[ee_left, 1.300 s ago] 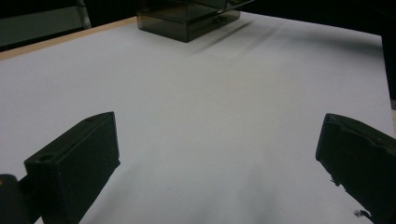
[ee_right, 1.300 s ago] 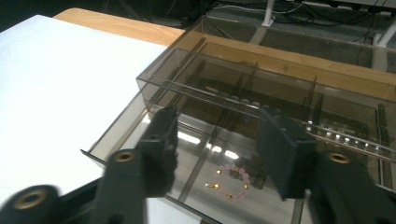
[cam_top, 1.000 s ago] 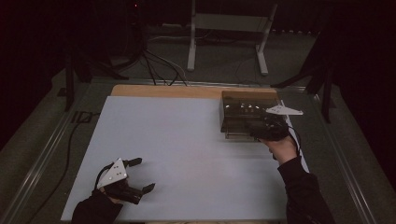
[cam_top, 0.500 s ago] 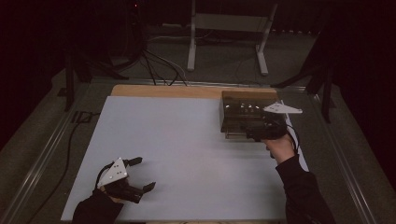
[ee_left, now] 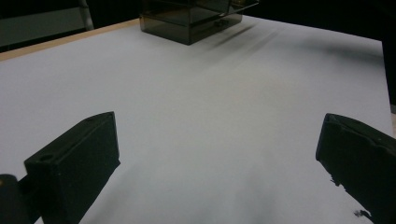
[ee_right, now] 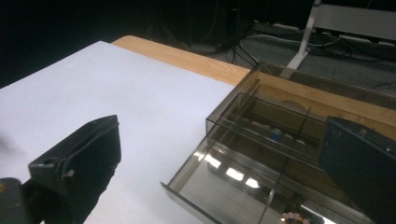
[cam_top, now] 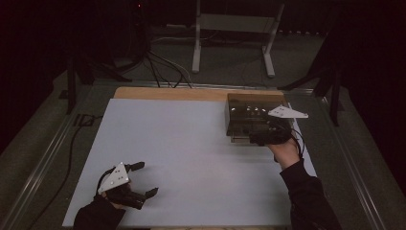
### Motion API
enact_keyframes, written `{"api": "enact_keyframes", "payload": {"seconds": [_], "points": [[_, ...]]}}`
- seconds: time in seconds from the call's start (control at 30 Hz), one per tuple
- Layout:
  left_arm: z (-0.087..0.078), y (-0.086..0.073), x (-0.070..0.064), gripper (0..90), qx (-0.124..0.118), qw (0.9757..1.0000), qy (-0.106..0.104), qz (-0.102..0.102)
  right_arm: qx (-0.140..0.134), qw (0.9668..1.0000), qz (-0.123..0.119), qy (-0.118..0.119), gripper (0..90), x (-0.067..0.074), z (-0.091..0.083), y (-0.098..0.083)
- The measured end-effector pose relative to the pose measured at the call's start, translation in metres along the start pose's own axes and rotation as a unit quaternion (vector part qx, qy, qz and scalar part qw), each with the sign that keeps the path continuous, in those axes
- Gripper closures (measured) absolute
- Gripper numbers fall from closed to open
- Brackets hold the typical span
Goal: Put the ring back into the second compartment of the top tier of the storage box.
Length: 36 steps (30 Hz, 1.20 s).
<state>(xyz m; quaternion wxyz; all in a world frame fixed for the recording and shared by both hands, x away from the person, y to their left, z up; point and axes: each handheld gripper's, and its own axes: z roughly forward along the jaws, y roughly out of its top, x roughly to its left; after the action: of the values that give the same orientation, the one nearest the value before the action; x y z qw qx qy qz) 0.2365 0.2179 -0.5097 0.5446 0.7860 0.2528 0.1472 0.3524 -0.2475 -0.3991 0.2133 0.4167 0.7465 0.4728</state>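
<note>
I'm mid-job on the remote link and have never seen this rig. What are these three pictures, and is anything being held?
No robot arm here: a person holds a two-jaw gripper in each hand. The high view looks down on the table from above their side. The left gripper rests low on the white sheet, jaws open and with nothing between them. The right gripper is at the smoky clear drawer box near the far right. The other two pictures come from cameras riding on each gripper, looking along its black jaws. In the right gripper view a drawer is pulled out, with small items inside too dim to name. Its jaws have just been opening and hold nothing.
</note>
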Motion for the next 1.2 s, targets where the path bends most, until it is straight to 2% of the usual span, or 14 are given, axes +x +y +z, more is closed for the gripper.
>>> {"api": "enact_keyframes", "payload": {"seconds": [0.1,0.4,0.53,0.83,1.2], "points": [[-0.002,0.001,0.0,0.7,-0.008,1.0,-0.001,0.0,-0.002,1.0,-0.006,0.006,0.0,0.006,-0.002,0.0],[-0.001,0.0,0.001,0.7,-0.003,1.0,0.001,0.0,-0.003,0.999,-0.027,0.036,0.0,0.022,-0.008,-0.007],[0.0,0.0,0.001,0.6,0.0,1.0,0.0,0.001,0.008,0.9984,-0.036,0.042,0.0,0.028,-0.007,-0.014],[0.0,0.0,0.001,0.7,-0.001,1.0,0.0,0.001,0.02,0.9979,-0.03,0.054,0.0,0.03,-0.006,-0.036],[0.0,0.0,0.001,0.7,0.0,1.0,-0.001,0.001,0.034,0.9965,-0.034,0.068,0.0,0.036,-0.007,-0.062]]}}
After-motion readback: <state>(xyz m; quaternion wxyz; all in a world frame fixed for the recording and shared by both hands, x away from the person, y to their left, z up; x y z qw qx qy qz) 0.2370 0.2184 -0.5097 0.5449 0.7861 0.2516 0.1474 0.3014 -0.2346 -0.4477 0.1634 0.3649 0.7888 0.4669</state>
